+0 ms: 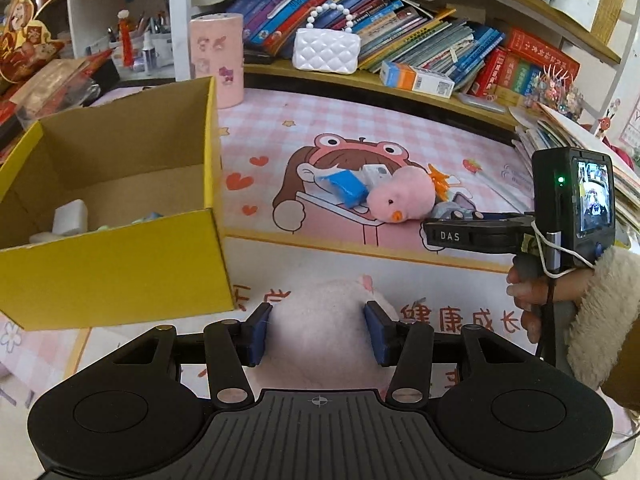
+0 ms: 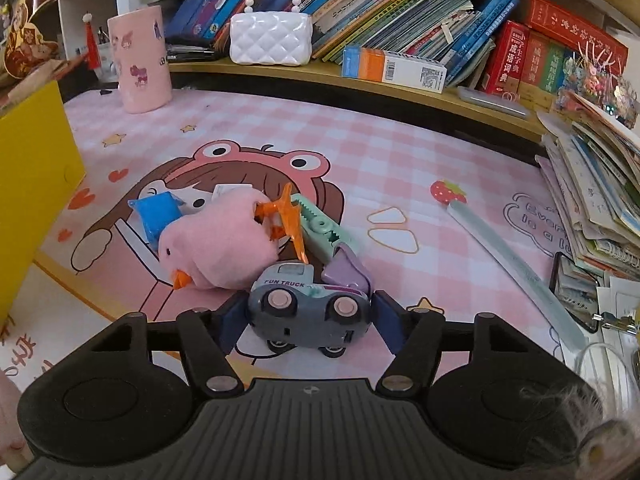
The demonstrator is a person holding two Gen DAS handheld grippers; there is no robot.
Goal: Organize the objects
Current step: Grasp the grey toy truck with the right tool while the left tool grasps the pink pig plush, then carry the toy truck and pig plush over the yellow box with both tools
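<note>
The left gripper [image 1: 318, 330] clamps a pale plush [image 1: 320, 320], with the yellow box [image 1: 120, 264] just leftward; the right gripper [image 2: 310, 320] brackets the toy truck [image 2: 308, 308] lengthwise, seemingly not yet squeezing.

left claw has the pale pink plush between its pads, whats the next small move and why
Probably lift the pale pink plush and swing it left over the yellow box. The left claw has both pads pressed into the plush's sides, and the box stands open just to its left with a few small items already inside.
</note>
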